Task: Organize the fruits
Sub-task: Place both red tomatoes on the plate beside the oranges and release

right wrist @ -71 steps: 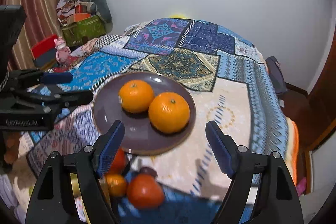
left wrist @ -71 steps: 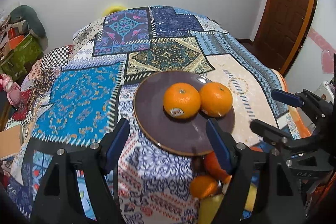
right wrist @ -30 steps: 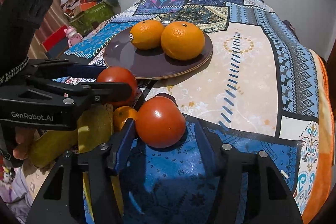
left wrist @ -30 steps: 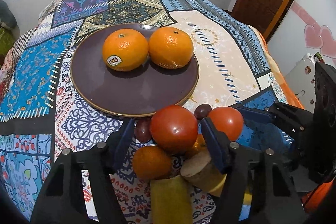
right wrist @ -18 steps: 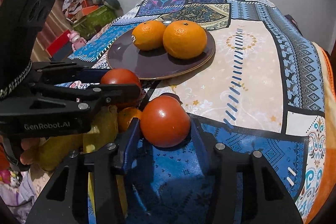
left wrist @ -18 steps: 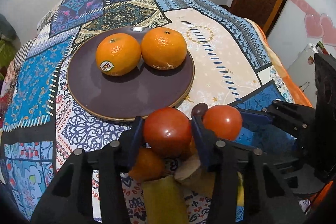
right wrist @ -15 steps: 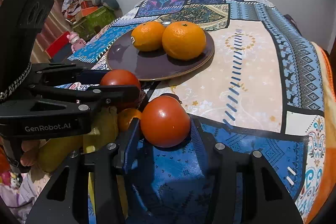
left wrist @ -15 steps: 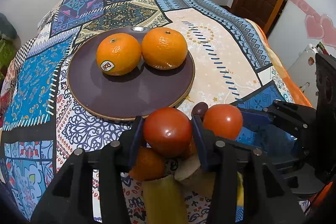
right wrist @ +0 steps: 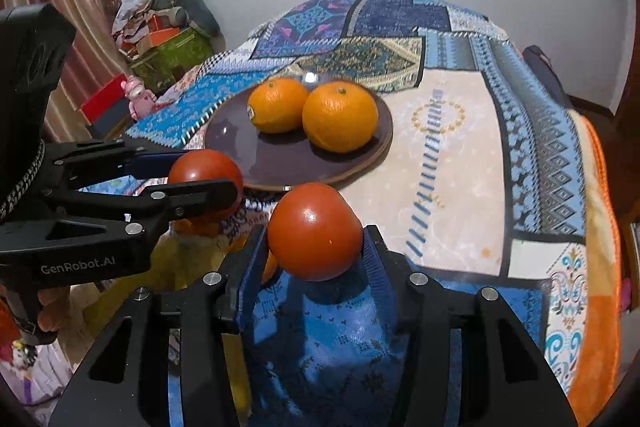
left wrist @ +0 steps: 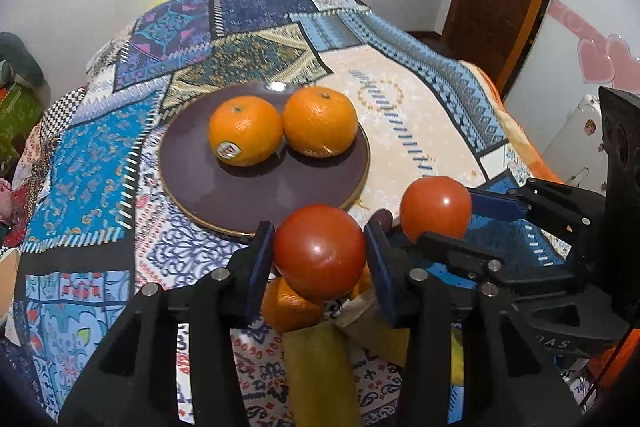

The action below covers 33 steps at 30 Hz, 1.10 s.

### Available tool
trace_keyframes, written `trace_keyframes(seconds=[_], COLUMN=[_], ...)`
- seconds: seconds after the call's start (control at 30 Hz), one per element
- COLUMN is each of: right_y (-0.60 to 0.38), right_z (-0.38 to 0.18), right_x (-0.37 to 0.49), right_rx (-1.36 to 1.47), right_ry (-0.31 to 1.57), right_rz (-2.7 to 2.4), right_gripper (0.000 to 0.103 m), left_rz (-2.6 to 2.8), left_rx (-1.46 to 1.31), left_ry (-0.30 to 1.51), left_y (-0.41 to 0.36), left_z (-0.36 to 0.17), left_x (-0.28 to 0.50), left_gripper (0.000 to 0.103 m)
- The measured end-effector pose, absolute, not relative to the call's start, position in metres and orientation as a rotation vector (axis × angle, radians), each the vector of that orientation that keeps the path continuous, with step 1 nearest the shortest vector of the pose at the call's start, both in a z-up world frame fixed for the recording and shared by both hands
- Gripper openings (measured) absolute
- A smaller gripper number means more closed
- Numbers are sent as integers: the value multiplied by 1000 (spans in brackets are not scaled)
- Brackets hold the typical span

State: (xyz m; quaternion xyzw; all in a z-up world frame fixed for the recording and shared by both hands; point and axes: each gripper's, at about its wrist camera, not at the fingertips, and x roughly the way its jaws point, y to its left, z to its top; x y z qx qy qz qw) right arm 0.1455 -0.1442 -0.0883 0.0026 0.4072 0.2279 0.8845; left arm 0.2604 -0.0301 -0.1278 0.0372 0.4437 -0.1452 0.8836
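Gripping one tomato each, the left claw clamps its tomato just short of the plate rim, nearer than the right claw, whose tomato sits slightly farther right, oranges ahead.

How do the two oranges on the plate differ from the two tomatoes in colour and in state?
The oranges are orange with dimpled skin; the tomatoes are red, smooth and glossy. The oranges rest free on the plate, side by side; each tomato is clamped off the plate, one in the left hand-held gripper, one in the right hand-held gripper. All four are round.
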Motion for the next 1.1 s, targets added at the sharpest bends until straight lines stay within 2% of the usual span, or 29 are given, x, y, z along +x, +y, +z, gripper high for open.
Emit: trace_keyframes(seconds=[0.53,1.1], right_y=[-116,-84], right_z=[-67,-91], right_x=[173,211], right_rx=[-27,-91], right_ry=[789,872], right_rz=[483,530], right_gripper=[45,45], left_rz=[-216,-196], left_rx=[33,57], left_ry=[870,886], left_y=[16,33], left_z=[-106,-125], left_x=[271,310], left_gripper=[45,45])
